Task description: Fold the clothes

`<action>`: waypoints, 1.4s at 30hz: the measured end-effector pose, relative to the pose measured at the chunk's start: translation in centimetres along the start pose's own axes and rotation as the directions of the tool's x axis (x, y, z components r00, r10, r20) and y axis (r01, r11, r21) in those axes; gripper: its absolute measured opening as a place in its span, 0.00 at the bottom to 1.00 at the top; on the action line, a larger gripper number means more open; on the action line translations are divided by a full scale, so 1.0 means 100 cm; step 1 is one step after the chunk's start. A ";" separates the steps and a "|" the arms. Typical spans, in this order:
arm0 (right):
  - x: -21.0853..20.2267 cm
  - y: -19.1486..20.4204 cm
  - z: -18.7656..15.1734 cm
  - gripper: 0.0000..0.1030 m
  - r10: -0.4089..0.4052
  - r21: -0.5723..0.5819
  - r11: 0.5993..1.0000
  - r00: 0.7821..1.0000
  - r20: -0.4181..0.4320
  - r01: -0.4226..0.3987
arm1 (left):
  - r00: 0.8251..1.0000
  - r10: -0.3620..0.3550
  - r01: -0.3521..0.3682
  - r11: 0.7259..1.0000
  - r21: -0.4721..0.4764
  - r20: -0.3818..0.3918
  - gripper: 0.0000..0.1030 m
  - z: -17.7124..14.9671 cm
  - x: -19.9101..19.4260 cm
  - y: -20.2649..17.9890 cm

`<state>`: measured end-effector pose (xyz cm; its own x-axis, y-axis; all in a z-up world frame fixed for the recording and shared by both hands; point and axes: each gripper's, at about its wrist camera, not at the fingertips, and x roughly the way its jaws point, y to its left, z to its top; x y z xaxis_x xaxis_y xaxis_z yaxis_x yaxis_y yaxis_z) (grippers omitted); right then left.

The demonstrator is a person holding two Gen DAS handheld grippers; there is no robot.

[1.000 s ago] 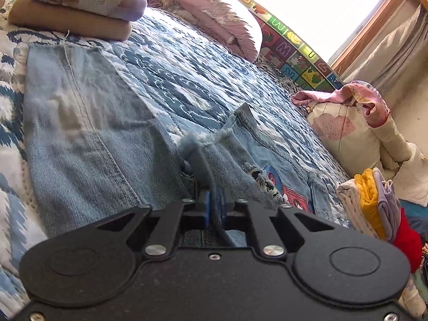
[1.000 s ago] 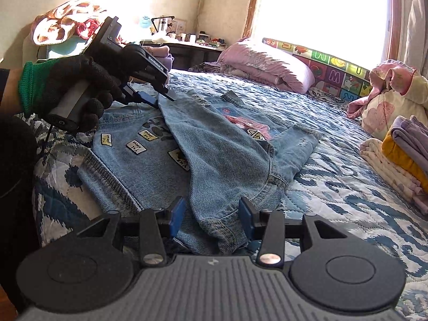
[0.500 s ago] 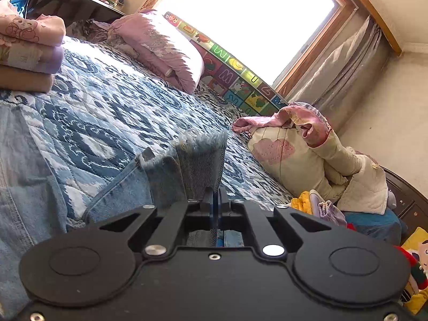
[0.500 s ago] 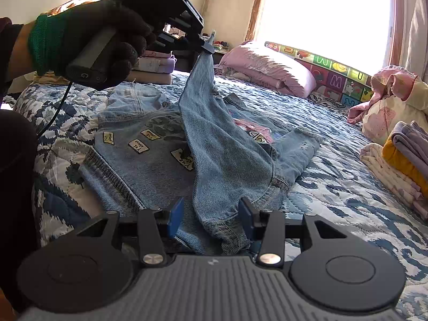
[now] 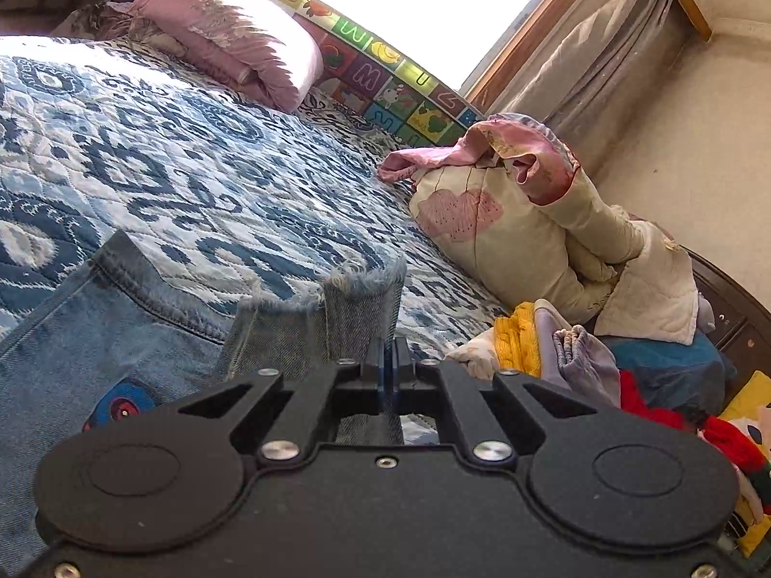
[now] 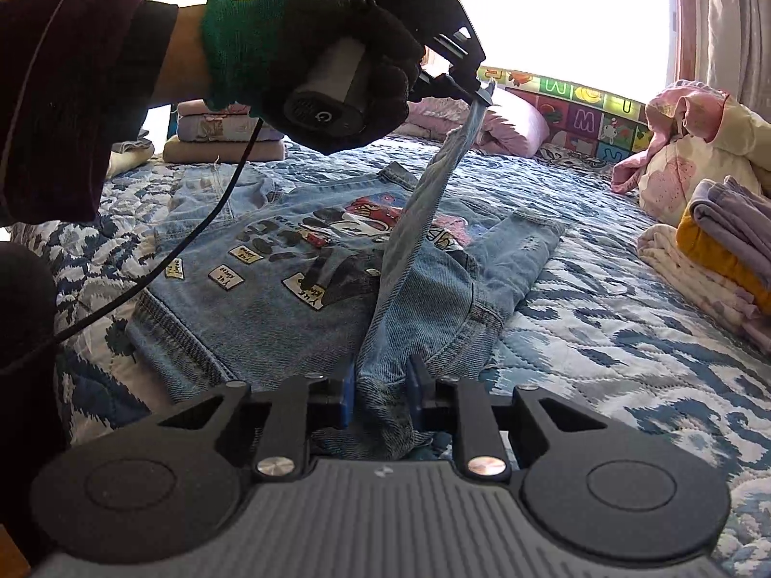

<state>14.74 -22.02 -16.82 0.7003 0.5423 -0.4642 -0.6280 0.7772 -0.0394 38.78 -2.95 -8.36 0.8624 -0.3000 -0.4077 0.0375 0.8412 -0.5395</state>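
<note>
Denim dominates a sunlit bedroom: a light-blue children's jean jacket [image 6: 270, 284], its back covered in cartoon prints and small white label patches, lies spread on a blue-and-white patterned quilt [image 6: 602, 337] covering the bed. One frayed-cuffed sleeve [image 6: 424, 202] rises steeply from the jacket, pulled taut into the air. Its cuff is pinched in the black left gripper [image 6: 484, 91], whose fingers are pressed together on the fabric; a person's black-gloved left hand with a green knit cuff [image 6: 308, 62] grips the tool's handle, a black cable [image 6: 192, 236] trailing down from it. The left wrist view shows the same pinch close up, the frayed cuff [image 5: 361, 303] standing above the closed left gripper [image 5: 388, 361]. Nearer the camera, the black right gripper [image 6: 380, 385] sits low at the jacket's hem, its blue-padded fingers [image 6: 344, 392] parted and straddling a bunched fold of denim; whether the pads press the cloth cannot be told. At the right edge of the bed rests a stack of folded clothes in yellow, lavender and cream [image 6: 718, 250]. A pink pillow [image 6: 511, 120] lies against a colourful alphabet play mat [image 6: 588, 106] under the bright window, and a cream quilted bundle with pink flowers [image 6: 689, 154] sits beside it.
</note>
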 end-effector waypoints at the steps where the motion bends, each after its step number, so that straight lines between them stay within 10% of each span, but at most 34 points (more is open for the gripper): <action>1: -0.001 -0.003 0.000 0.20 0.011 0.022 1.000 1.000 0.001 -0.011 | 1.000 0.007 -0.007 1.000 0.014 -0.014 0.00 -0.002 0.009 -0.003; 22: 0.001 -0.016 -0.005 0.16 0.098 0.125 0.988 0.995 -0.031 -0.094 | 0.968 0.134 -0.074 0.961 0.268 -0.213 0.00 -0.043 0.077 -0.032; 28: -0.009 -0.022 -0.003 0.26 0.141 0.150 0.980 0.989 -0.036 -0.134 | 0.957 0.135 -0.048 0.946 0.319 -0.255 0.19 -0.042 0.076 -0.034; 42: -0.023 -0.040 0.009 0.27 0.141 0.233 0.961 0.989 0.049 -0.148 | 0.970 0.054 0.053 0.904 0.424 -0.238 0.19 -0.066 -0.037 0.000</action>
<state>15.94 -26.04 -14.84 0.6207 0.6611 -0.4215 -0.6283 0.7410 0.2371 32.22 -4.79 -11.72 0.7181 -0.3523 -0.6002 0.2941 0.9352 -0.1970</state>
